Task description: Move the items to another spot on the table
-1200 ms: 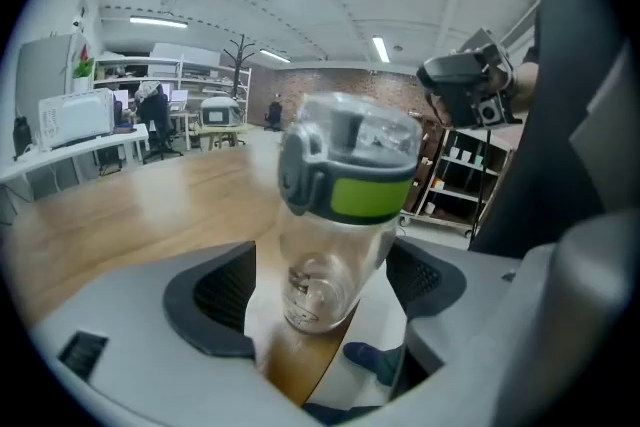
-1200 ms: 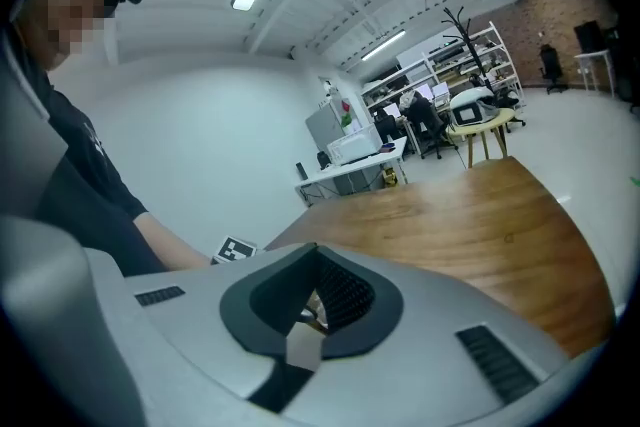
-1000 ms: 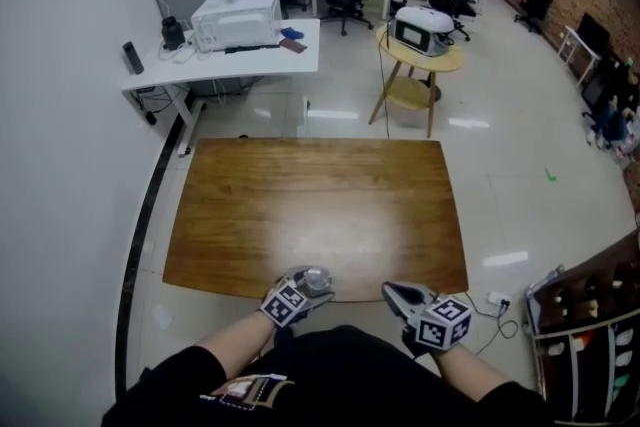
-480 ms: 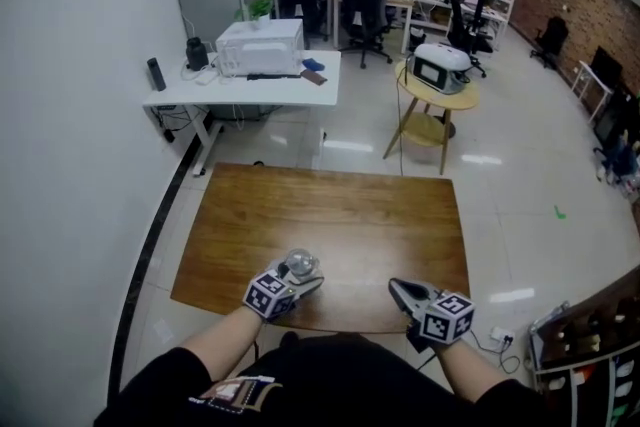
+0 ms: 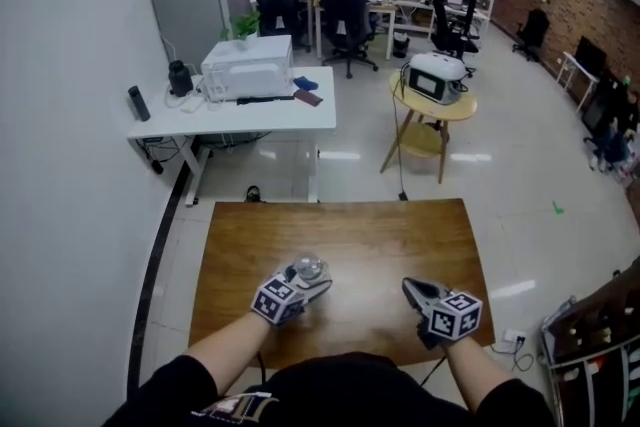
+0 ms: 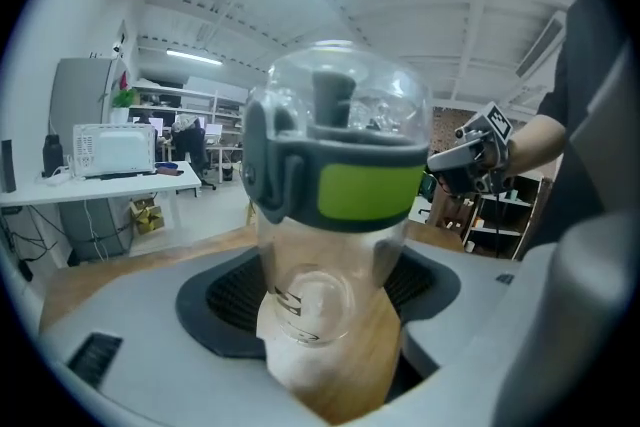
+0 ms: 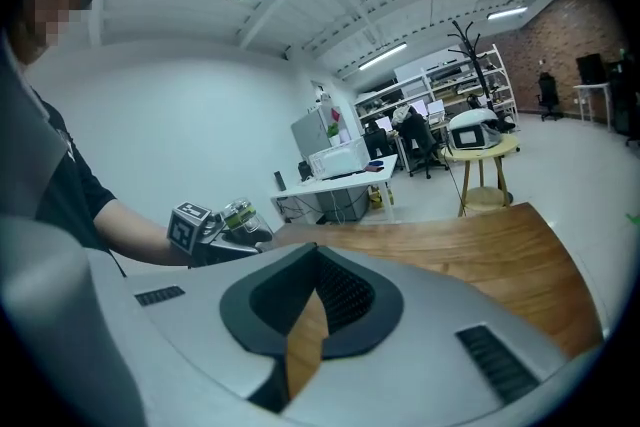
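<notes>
Your left hand-held gripper grips a clear bottle between its jaws, which have just been closing on it. The grey-and-green cap stands beyond the tips. The bottle sits over the counter, near its front edge and left of centre. Your right hand-held gripper is over the counter's front right, jaws almost together, empty.

The left gripper holds a clear bottle over the table.

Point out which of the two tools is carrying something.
The left tool: its jaws, just closed further, clamp a clear green-banded bottle; the right tool is empty.
</notes>
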Tool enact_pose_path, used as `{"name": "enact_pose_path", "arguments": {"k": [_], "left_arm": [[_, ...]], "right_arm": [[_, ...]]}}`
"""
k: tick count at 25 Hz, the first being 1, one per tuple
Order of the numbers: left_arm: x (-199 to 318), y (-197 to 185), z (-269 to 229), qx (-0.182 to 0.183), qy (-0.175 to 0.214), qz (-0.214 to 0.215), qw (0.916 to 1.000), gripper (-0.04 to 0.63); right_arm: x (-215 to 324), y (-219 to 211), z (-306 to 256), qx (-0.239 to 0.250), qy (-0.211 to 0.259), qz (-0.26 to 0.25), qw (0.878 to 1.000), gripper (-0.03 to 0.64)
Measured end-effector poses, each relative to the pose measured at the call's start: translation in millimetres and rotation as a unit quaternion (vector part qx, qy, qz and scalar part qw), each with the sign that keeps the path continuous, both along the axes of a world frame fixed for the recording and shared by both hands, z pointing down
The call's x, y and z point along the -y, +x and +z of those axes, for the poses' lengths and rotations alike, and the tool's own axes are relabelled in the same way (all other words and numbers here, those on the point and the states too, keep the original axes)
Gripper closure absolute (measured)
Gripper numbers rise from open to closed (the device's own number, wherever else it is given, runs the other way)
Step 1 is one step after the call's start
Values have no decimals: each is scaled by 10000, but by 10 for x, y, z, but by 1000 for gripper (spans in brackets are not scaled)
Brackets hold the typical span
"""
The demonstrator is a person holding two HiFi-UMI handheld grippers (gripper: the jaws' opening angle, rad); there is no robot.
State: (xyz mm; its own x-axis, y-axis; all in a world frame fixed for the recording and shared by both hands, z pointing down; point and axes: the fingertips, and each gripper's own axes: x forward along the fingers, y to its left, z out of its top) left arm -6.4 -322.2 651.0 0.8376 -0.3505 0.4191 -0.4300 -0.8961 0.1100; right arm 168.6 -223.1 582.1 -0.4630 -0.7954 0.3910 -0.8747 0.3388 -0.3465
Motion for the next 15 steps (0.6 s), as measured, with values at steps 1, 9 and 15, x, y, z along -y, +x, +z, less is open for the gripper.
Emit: {"name": "enact_pose_path", "arguments": {"k": [1,9,15], "left_arm": [[111,33,15,11,-11,-34,10000,242],[948,581,277,394,-39,-487,9980,242],[1564,1024,316,474,93,-589,9971,242]], "right_arm": [[79,61,14,-22,-8,4,10000,627],[620,715,212,-300,-177,-375,9987,627],[1060,763,376,-105,-285,-675,9973,627]]}}
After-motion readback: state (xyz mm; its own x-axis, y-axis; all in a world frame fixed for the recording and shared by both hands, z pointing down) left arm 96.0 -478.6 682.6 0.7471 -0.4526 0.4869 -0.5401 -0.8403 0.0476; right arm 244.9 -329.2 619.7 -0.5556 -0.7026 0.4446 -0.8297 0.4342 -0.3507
